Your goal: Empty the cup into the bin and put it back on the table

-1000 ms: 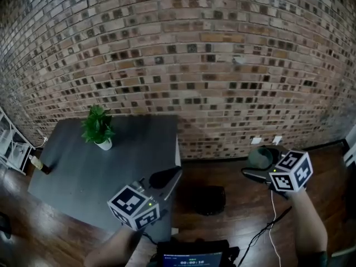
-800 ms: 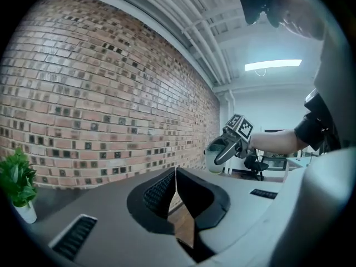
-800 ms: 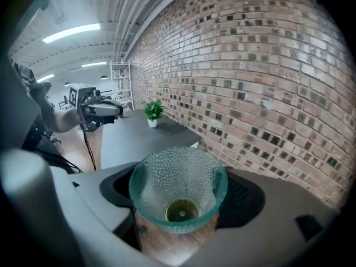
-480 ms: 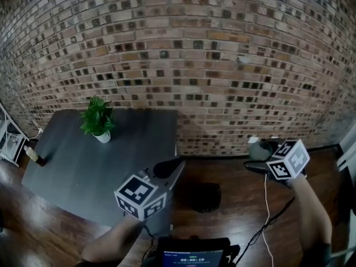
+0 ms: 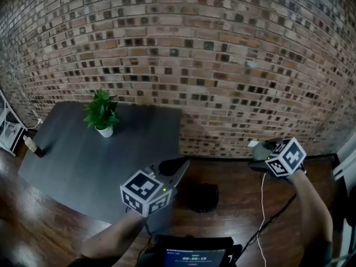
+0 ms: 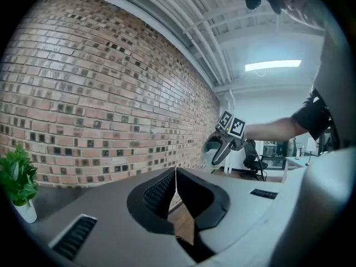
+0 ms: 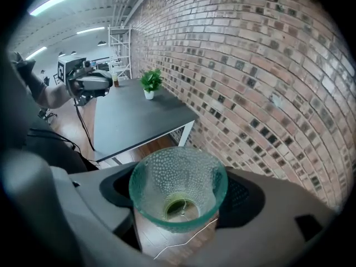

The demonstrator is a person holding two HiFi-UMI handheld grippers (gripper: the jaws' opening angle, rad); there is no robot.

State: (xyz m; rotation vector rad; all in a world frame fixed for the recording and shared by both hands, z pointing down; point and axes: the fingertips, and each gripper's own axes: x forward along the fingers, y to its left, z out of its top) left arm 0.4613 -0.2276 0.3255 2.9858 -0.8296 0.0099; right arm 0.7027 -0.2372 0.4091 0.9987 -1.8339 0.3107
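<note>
While you are facing the brick wall (image 5: 194,65), right gripper (image 7: 178,199): clamping the green cup (image 7: 178,177)
Left gripper (image 6: 176,174): pressing jaws together, empty

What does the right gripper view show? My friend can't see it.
A bumpy green glass cup sits clamped in the right gripper, its open mouth facing the camera. Behind it stand a dark table with a small potted plant and a brick wall.

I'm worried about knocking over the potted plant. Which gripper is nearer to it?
Left. The left gripper hangs by the right edge of the table that bears the potted plant; the right gripper, holding the cup, is beyond the table, over the floor.
</note>
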